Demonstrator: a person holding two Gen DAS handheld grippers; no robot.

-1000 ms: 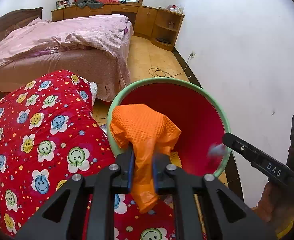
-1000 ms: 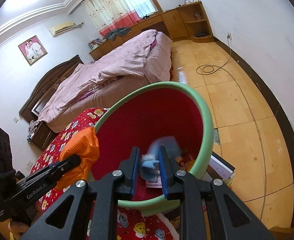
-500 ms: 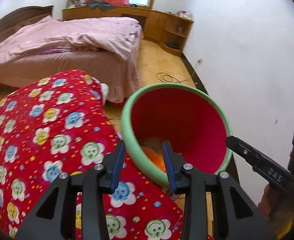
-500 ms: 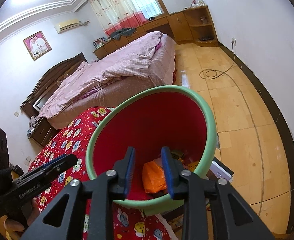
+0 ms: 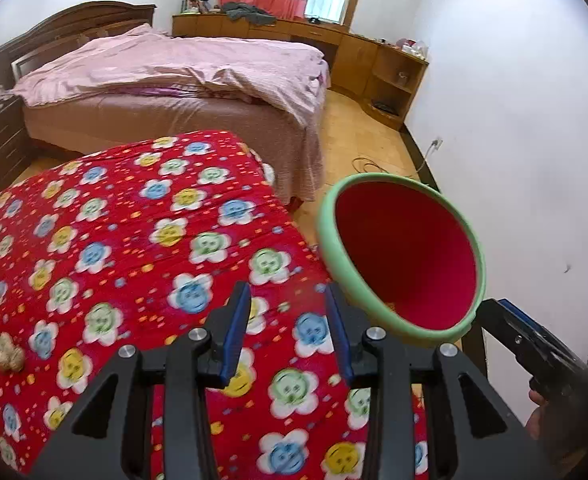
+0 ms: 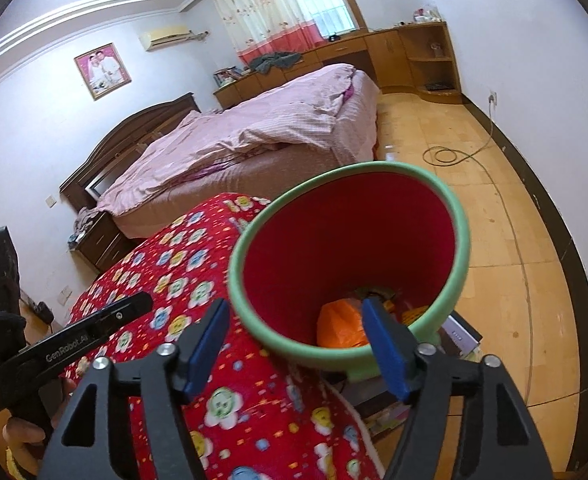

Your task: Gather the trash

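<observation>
Both our hand-held grippers are spread and hold nothing: the left one hovers over the red quilt, the right one at the near rim of the bin. An orange glove already lies at the bin's bottom. The next scrap, a small tan wad, sits at the lower left of the left view, well apart from the bin, so we judge the left hand nearer; it looks roundish, with no clear long axis.

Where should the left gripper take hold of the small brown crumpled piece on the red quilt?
Take the crumpled brown lump across its narrow middle, coming from above. It lies low and alone on the flowered quilt, so open fingers can straddle it.
</observation>
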